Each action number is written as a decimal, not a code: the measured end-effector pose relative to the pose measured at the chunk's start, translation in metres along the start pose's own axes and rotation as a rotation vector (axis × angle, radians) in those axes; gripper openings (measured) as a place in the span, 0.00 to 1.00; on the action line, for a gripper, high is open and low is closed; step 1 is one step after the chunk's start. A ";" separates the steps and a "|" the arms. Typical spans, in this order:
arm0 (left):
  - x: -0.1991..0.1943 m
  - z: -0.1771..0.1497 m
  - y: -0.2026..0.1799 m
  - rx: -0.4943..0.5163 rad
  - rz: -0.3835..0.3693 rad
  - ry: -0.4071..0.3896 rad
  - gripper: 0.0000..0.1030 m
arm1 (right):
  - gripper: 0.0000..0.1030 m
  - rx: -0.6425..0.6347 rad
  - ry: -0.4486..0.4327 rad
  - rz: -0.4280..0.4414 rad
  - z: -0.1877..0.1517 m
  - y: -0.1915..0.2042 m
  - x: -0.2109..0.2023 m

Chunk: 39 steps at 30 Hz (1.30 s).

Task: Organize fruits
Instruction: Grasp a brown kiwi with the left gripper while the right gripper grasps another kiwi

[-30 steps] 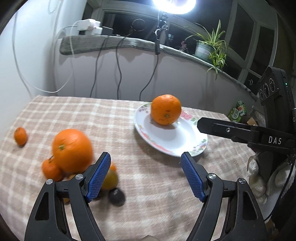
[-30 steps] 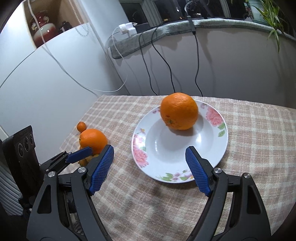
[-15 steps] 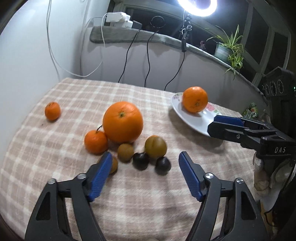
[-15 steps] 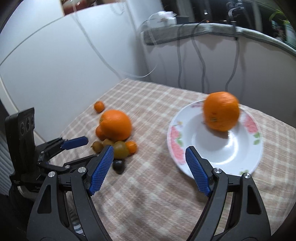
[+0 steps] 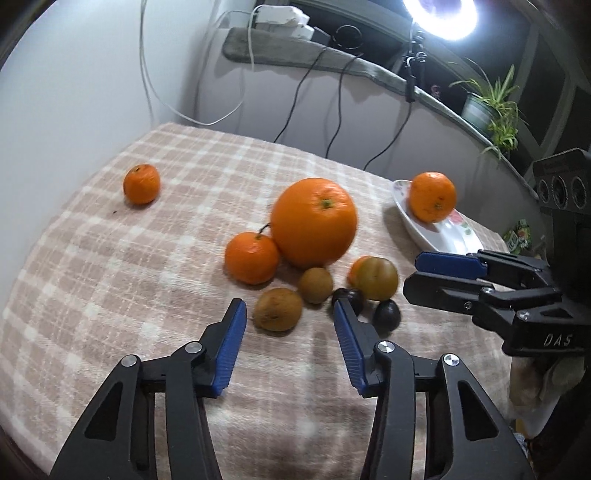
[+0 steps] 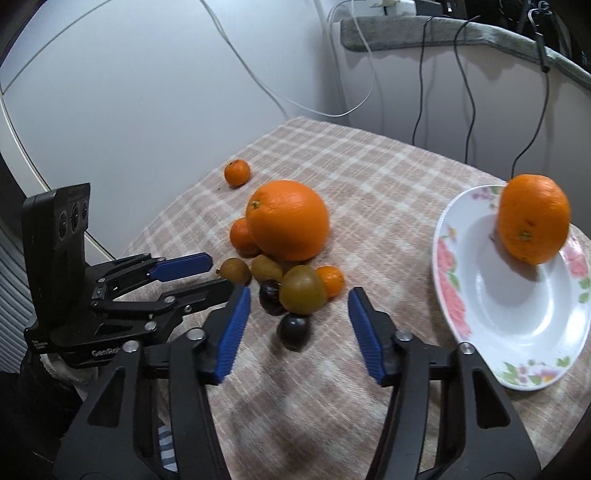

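Observation:
A big orange heads a cluster with a mandarin, brown fruits, a greenish fruit and dark plums on the checked cloth. My left gripper is closing, with a brown fruit just ahead between its fingertips, pads clear of it. My right gripper is closing too, over a dark plum and the greenish fruit, touching neither. Another orange sits on the flowered plate to the right.
A lone mandarin lies far left near the cloth's edge. Cables hang down the wall behind the table. A ledge with a potted plant and a ring light runs along the back. Each gripper is beside the other across the cluster.
Both grippers swung from the plate towards the fruit cluster and came lower and closer. Both pairs of jaws have narrowed.

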<state>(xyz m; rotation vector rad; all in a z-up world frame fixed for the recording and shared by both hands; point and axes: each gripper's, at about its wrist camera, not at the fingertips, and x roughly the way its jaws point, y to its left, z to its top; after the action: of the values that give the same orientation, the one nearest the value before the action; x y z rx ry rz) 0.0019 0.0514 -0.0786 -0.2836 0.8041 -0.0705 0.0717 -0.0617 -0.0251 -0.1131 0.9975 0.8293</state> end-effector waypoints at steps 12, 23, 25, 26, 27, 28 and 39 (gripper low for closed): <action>0.015 -0.001 0.003 0.012 -0.001 0.047 0.42 | 0.35 -0.055 0.035 -0.068 0.003 0.010 0.018; 0.020 0.000 0.003 0.025 0.014 0.056 0.28 | 0.26 -0.091 0.036 -0.109 0.002 0.013 0.024; 0.020 0.000 0.003 0.027 0.015 0.054 0.28 | 0.25 -0.092 0.031 -0.109 0.001 0.012 0.023; 0.020 0.000 0.003 0.026 0.015 0.054 0.28 | 0.25 -0.089 0.028 -0.108 0.001 0.012 0.023; 0.019 0.000 0.003 0.024 0.014 0.052 0.28 | 0.25 -0.086 0.026 -0.106 0.001 0.012 0.022; 0.019 0.000 0.004 0.022 0.013 0.050 0.28 | 0.25 -0.081 0.022 -0.103 0.000 0.011 0.021; 0.005 0.002 -0.001 0.021 0.000 0.015 0.28 | 0.24 -0.055 -0.022 -0.099 -0.001 0.005 0.004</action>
<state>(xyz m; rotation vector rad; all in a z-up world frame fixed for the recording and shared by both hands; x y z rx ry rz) 0.0067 0.0498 -0.0799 -0.2630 0.8180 -0.0813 0.0692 -0.0564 -0.0273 -0.1988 0.9413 0.7667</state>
